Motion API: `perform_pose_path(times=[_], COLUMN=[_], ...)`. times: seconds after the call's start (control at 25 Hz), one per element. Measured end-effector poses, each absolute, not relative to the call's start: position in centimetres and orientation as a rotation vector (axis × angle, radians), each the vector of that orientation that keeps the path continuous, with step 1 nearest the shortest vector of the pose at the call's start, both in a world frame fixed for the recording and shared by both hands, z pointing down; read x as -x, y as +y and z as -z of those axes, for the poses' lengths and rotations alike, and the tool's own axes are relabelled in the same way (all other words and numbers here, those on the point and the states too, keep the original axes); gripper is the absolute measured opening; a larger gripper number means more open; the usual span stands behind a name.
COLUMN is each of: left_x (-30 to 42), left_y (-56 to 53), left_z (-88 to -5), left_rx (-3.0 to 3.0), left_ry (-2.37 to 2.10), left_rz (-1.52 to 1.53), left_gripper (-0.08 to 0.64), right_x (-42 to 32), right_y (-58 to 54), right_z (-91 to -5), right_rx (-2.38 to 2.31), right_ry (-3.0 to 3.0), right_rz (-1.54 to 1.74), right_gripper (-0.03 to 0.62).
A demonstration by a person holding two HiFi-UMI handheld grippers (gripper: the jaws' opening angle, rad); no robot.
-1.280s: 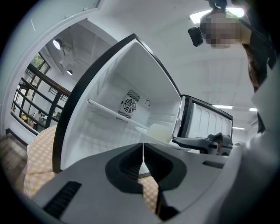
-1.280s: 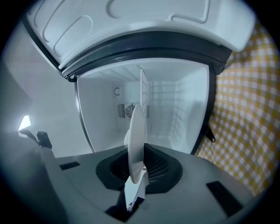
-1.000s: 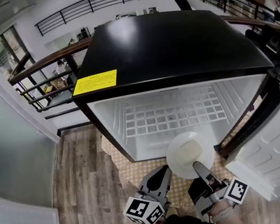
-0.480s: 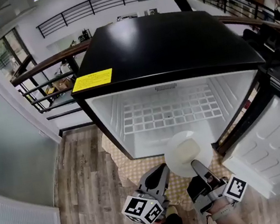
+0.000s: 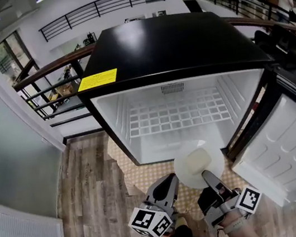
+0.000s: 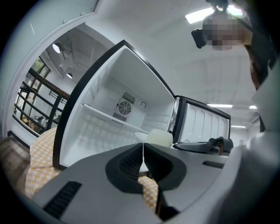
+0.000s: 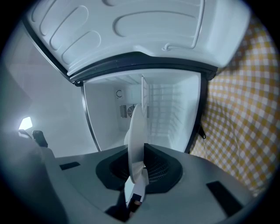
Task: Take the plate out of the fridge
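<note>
The white plate hangs in front of the open fridge, outside its cavity, with a pale block lying on it. My right gripper is shut on the plate's near rim. In the right gripper view the plate stands edge-on between the pads of that gripper. My left gripper floats beside it on the left, shut and empty. In the left gripper view its pads meet at a thin line at the left gripper, and the pale block shows beyond.
The fridge door stands swung open at the right. Inside, a white wire shelf is bare. A yellow checked cloth lies on the wood floor below the fridge. A railing and people stand far behind.
The head view has shifted a little, so more of the fridge's inside shows. Both grippers and the plate keep their places.
</note>
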State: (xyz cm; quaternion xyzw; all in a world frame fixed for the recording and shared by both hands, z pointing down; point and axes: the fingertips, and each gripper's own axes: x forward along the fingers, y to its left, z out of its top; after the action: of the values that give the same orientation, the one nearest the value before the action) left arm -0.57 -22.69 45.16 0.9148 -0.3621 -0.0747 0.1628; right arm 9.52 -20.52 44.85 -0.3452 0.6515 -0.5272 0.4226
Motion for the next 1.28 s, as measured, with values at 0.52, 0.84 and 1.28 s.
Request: perform_pose_path(times=[0.52,0.84,1.28], left_x=[1.1,1.6,1.8], left_y=[-20.0,-18.5,-16.3], left_z=[-45.0,-44.9,-44.5], left_rx=[-2.620,-2.620,-2.617], left_ry=[-1.030,-1.044,-1.066], left_rz=[0.197,0.199,0.210], left_gripper=[0.015,0.015,0.015], right_x=[-9.0,-8.7,-8.5], right_y=[-17.9,-16.4,-14.4], right_z=[-45.0,-45.4,-45.2], right_rx=[0.869,0.864,0.857], right_ry=[1.616,1.601,1.607], right_rz=[1.323,1.339,1.351], right_gripper=[0.061,0.061,0.061])
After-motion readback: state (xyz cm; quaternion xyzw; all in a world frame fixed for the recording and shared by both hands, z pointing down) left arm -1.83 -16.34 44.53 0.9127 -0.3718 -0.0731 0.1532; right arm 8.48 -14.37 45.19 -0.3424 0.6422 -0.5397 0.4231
